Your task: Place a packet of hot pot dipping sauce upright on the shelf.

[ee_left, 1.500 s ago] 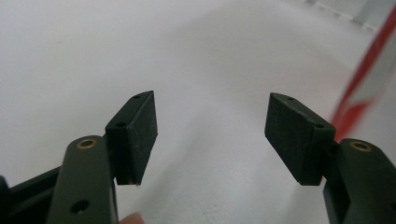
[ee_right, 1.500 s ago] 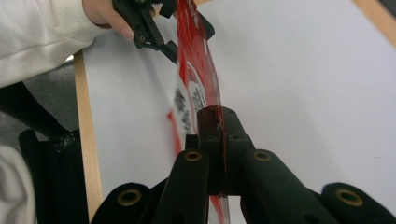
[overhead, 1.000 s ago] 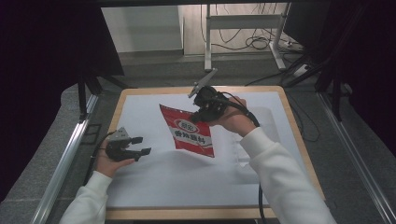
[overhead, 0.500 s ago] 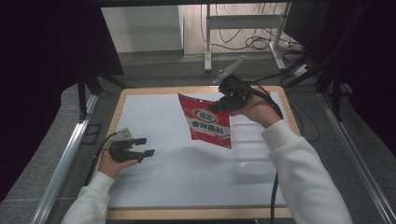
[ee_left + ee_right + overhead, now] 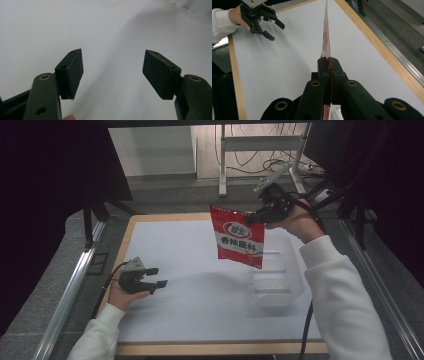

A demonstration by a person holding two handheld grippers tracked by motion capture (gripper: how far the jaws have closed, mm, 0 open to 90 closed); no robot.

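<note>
Both grippers are in view over the white table top (image 5: 200,320) with its light wooden rim. Right gripper (image 5: 252,217), black and two-jawed, is raised above the far right part of the table, and its jaws are clamped flat on the upper right corner of a flat red plastic snack packet (image 5: 237,240) with a white oval emblem and white lettering. The packet hangs clear of the surface, tilted slightly, with its lower edge above the near wall of a clear plastic compartment tray (image 5: 275,282); the tray lies on the right side of the table top. In the right gripper view the jaws press together with the packet edge-on between them, a thin red line (image 5: 326,42) running away from the pads toward the table. Left gripper (image 5: 159,276), also black, with a grey plate on top, rests low at the left side of the table, held in the person's left hand (image 5: 122,292), whose white sleeve enters from the bottom edge. Its jaws stand wide apart with nothing between them; the left gripper view shows both black pads (image 5: 72,70) over bare white surface. The two grippers are well apart, and the left one is well clear of the packet and tray.
</note>
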